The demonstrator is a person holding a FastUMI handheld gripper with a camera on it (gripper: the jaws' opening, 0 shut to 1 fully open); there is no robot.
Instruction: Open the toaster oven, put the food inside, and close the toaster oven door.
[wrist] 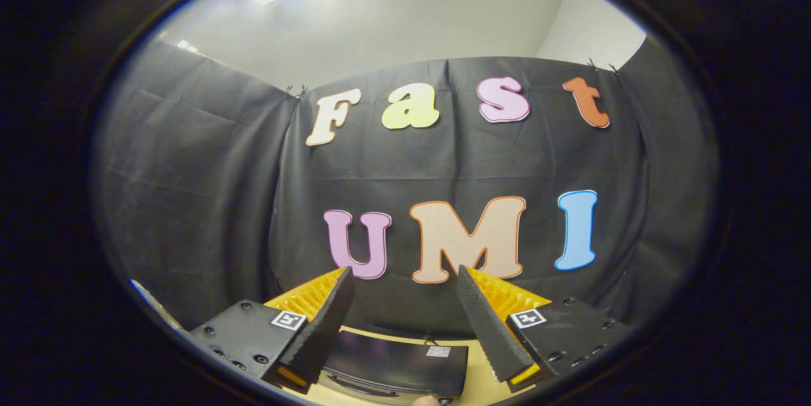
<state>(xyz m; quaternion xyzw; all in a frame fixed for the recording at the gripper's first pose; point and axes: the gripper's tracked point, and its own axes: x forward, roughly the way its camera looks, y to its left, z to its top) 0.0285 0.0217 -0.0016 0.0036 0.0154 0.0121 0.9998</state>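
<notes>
I see the toaster oven (pixel 396 368) low between my fingers, its dark top and handle facing up, resting on a pale tabletop (pixel 478 384). My gripper (pixel 403 279) hangs above the oven, fingers spread wide, gripping nothing. Beyond the oven stands the black cloth wall (pixel 209 203).

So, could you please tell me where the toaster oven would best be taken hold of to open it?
Probably by the handle, the dark curved bar across the front of the toaster oven, low down between the fingers. The hand-held gripper is open and looks down over the oven's flat top, so I would lower it in front and close over the bar from above. The hinge side cannot be made out.
</notes>
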